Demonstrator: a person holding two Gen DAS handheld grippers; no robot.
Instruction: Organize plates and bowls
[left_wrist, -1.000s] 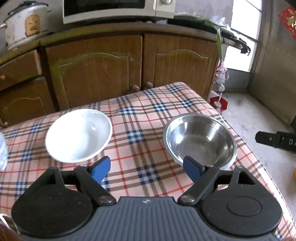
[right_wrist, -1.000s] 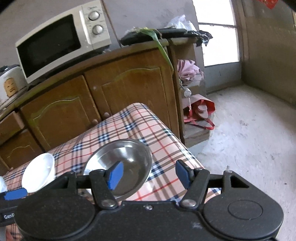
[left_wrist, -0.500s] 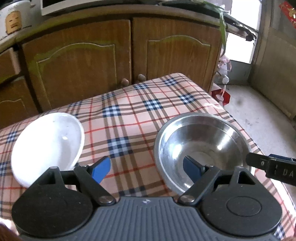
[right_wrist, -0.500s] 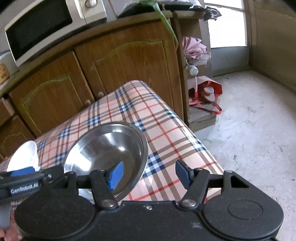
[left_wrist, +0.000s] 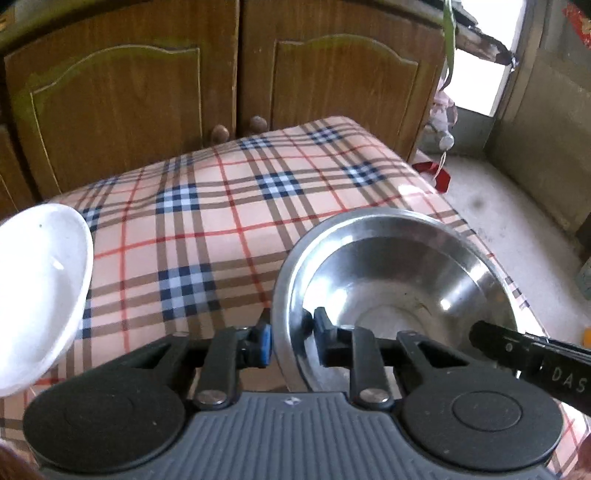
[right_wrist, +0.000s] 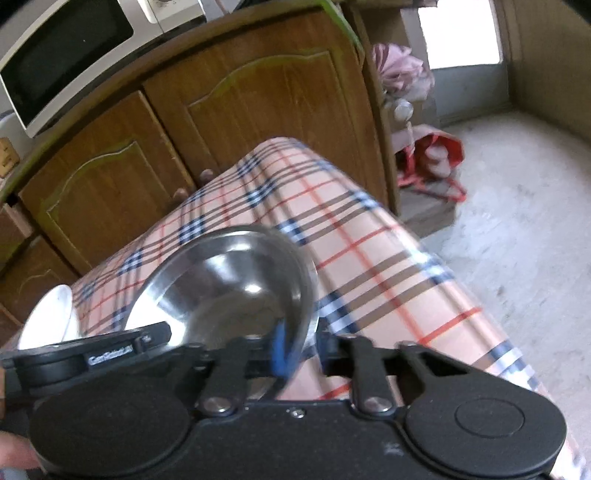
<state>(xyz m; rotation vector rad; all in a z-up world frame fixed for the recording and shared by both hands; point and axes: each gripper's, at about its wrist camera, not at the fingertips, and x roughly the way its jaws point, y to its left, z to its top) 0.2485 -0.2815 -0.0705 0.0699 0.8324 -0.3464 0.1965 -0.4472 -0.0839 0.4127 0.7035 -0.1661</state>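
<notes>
The left gripper (left_wrist: 290, 338) was clamped on the near-left rim of the steel bowl (left_wrist: 399, 280), one finger outside the wall and one inside. The right gripper (right_wrist: 301, 349) was clamped on the bowl's (right_wrist: 229, 288) near-right rim in the same way. The bowl sat just ahead of both grippers on the plaid-covered counter (left_wrist: 229, 221). A white bowl (left_wrist: 37, 291) lay well to the left of the left gripper, apart from the steel one. Wooden cabinets (left_wrist: 221, 81) stood beyond the counter.
</notes>
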